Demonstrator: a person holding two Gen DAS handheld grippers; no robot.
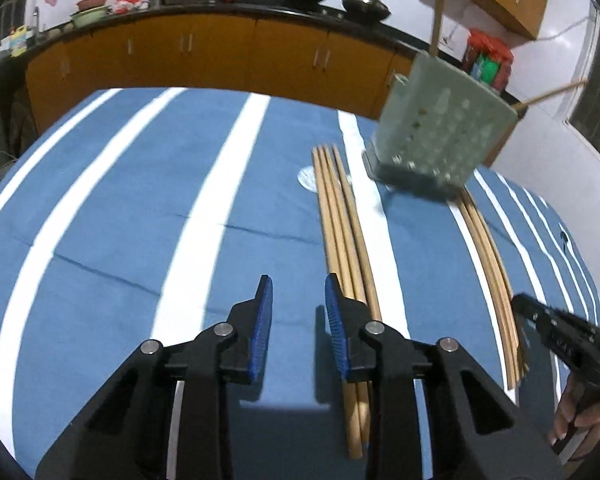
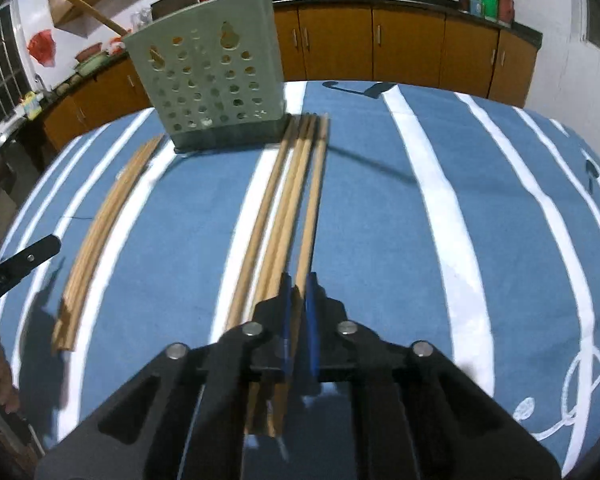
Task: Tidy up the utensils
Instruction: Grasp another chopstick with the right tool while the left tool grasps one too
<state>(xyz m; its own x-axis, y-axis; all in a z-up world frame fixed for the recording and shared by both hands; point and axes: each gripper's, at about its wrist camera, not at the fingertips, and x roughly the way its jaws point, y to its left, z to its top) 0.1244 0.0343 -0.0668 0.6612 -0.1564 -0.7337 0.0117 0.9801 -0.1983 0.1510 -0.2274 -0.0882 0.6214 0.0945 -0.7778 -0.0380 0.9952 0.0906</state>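
A pale green perforated utensil holder [image 1: 440, 136] stands on the blue striped tablecloth, also in the right wrist view [image 2: 216, 76], with two wooden sticks poking out of its top. A bundle of wooden chopsticks [image 1: 340, 232] lies left of it; a second bundle [image 1: 492, 280] lies on its other side. My left gripper [image 1: 298, 320] is open, just left of the first bundle, its right finger [image 1: 334, 320] over it. My right gripper [image 2: 298, 312] is shut on one chopstick [image 2: 314, 200] at the right of the second bundle [image 2: 276, 216]. The first bundle [image 2: 100, 240] lies at left.
The table's far edge [image 1: 220, 90] faces orange kitchen cabinets [image 1: 220, 52] under a dark counter with pans and bowls. The other gripper and a hand [image 1: 572, 344] show at the right edge of the left wrist view.
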